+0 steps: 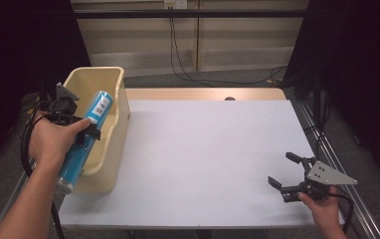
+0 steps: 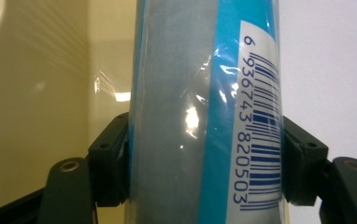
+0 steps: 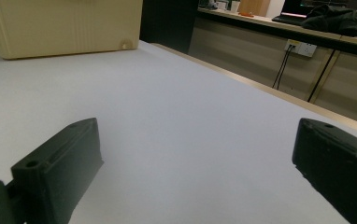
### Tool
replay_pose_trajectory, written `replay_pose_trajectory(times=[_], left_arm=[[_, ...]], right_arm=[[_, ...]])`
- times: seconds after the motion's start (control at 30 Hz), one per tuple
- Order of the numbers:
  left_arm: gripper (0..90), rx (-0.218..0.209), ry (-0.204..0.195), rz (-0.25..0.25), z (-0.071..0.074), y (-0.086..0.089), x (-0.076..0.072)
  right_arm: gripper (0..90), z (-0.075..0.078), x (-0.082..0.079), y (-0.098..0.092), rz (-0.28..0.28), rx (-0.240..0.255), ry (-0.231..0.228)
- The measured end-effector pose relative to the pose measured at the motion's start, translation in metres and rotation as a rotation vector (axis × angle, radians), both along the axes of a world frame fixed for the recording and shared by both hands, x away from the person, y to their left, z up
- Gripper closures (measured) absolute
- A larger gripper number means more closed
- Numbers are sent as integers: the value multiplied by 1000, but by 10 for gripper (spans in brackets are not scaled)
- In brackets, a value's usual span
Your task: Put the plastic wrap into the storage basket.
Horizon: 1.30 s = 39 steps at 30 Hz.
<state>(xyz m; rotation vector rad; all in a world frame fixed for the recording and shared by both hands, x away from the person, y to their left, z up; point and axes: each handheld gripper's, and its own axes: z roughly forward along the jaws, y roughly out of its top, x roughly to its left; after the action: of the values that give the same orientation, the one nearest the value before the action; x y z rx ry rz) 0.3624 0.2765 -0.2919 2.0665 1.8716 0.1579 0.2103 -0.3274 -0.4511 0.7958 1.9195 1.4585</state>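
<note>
Left gripper [image 1: 86, 130] clamped mid-length on the shrink-wrapped blue tube [image 1: 84, 141], held slanted over the beige bin's [image 1: 120, 117] near rim. Film looks slippery, body stiff, probably light; mid-body grip suits. Right gripper [image 1: 283, 173] open, empty, near the table [image 1: 203, 154]

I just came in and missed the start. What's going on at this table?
A person works with a gripper in each hand. The left gripper is shut on a blue tube with a barcode label, holding it slanted over the cream bin at the table's left edge. The right gripper sits open and empty near the table's front right corner.
</note>
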Motion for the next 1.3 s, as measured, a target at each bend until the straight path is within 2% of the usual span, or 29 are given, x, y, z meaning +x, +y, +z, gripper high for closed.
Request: replay_pose_trajectory(times=[0.07, 0.4, 0.57, 0.63, 0.67, 0.7, 0.73, 0.77, 0.8, 0.83, 0.9, 0.97, 1.03, 1.1, 1.3], left_arm=[[318, -2, 15, 1, 0, 0, 1], [316, 20, 39, -9, 0, -3, 4], [313, 4, 42, -3, 1, -1, 4], [309, 7, 30, -2, 2, -2, 4], [317, 5, 7, 7, 5, -3, 3], [381, -31, -41, 8, 14, -1, 2], [381, -61, -64, 11, 20, -1, 1], [381, -77, -103, 1, 30, -2, 1], [376, -60, -101, 4, 37, -5, 1], [370, -41, -94, -18, 42, -9, 1], [350, -67, -78, -49, 45, -16, 0], [337, -83, -83, -64, 44, -21, 0], [327, -99, -71, -80, 40, -24, 1], [320, -89, -67, -92, 35, -28, 1], [304, -100, -68, -136, 33, -38, 1]], right_arm=[[7, 0, 0, 0, -1, 2, 1], [8, 0, 1, 0, 1, -1, 0], [8, 0, 1, 0, 2, 1, 1], [8, 0, 0, 0, 1, 0, -1], [8, 0, 0, 0, -2, 7, 0], [8, 1, 0, 0, -2, 5, -2], [8, 1, 0, 0, 0, 4, -1], [8, 1, 0, 0, 0, 4, -1], [7, 1, 0, 0, 1, 3, -4], [8, 1, 0, 0, -1, 4, -4], [9, 1, 0, 0, 2, 0, -8], [8, 1, 0, -1, 1, 3, -9], [9, 1, 0, 0, 1, 1, -4], [9, 1, 0, 0, 3, -1, -8], [8, 1, 0, -1, 0, 0, -6]])
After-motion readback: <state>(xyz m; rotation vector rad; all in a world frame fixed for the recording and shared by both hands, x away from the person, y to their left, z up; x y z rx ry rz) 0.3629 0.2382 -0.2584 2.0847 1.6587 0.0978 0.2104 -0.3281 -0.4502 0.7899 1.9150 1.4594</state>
